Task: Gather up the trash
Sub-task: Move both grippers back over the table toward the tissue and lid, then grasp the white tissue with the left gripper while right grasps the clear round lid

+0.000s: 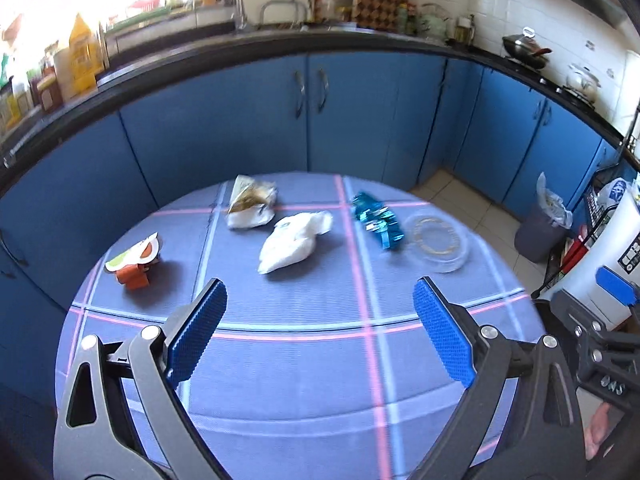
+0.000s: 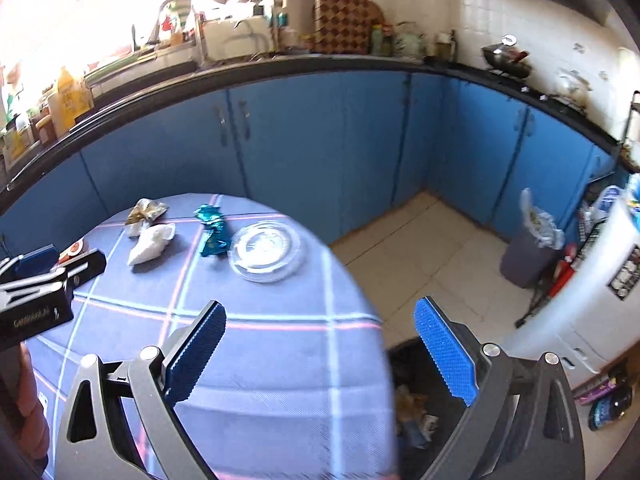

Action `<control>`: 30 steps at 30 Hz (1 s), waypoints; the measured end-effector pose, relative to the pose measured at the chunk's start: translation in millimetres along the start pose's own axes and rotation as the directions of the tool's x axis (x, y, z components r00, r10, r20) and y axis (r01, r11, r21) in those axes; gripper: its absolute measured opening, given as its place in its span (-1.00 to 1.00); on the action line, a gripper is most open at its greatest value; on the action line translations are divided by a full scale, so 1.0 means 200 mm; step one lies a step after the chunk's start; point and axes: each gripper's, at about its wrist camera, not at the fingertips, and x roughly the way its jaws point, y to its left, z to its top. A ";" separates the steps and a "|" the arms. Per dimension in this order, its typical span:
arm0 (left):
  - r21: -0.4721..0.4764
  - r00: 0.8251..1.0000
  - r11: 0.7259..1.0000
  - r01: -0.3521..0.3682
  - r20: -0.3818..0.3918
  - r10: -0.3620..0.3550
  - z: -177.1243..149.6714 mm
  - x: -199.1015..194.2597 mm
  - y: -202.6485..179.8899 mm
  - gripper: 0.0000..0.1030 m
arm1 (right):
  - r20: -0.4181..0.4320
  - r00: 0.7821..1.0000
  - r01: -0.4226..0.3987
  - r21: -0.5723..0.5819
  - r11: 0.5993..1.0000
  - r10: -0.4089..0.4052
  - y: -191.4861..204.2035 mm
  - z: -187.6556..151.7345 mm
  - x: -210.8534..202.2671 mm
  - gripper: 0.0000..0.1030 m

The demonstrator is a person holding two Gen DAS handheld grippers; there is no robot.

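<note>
On the round table with a blue checked cloth (image 1: 304,360) lie an orange cup with a peeled lid (image 1: 136,264), a crumpled brown-and-white wrapper (image 1: 250,204), a white crumpled bag (image 1: 294,240), a shiny blue wrapper (image 1: 376,220) and a clear plastic lid (image 1: 436,242). My left gripper (image 1: 320,300) is open and empty, above the near part of the table. My right gripper (image 2: 320,320) is open and empty at the table's right edge, over a black bin (image 2: 424,400) with trash in it. The blue wrapper (image 2: 212,232) and clear lid (image 2: 266,256) also show in the right wrist view.
Blue kitchen cabinets (image 1: 320,120) under a dark counter curve behind the table. A grey lined bin (image 2: 528,248) stands on the tiled floor at right, beside a white appliance (image 2: 592,292). The left gripper's body (image 2: 40,292) shows at the left of the right wrist view.
</note>
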 end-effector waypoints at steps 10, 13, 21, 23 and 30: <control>-0.022 0.995 0.999 0.024 -0.100 -0.026 0.08 0.39 0.12 0.81 | -0.126 0.992 -0.024 -0.075 0.997 0.014 0.23 0.11 0.48 0.80; -0.019 0.993 0.999 0.031 -0.110 -0.032 0.12 0.48 0.11 0.81 | -0.144 0.990 -0.019 -0.110 0.994 0.003 0.27 0.13 0.58 0.80; -0.033 0.985 0.999 0.020 -0.169 -0.025 0.14 0.65 0.11 0.13 | -0.201 0.980 -0.031 -0.108 0.994 0.009 0.26 0.17 0.78 0.80; -0.017 0.988 1.000 -0.007 -0.156 0.004 0.13 0.66 0.11 -0.14 | -0.205 0.978 -0.053 -0.094 0.994 0.033 0.26 0.16 0.79 0.80; -0.053 0.989 0.999 0.012 -0.146 -0.019 0.09 0.59 0.19 -0.49 | -0.194 0.979 -0.084 -0.104 0.991 0.063 0.27 0.11 0.71 0.55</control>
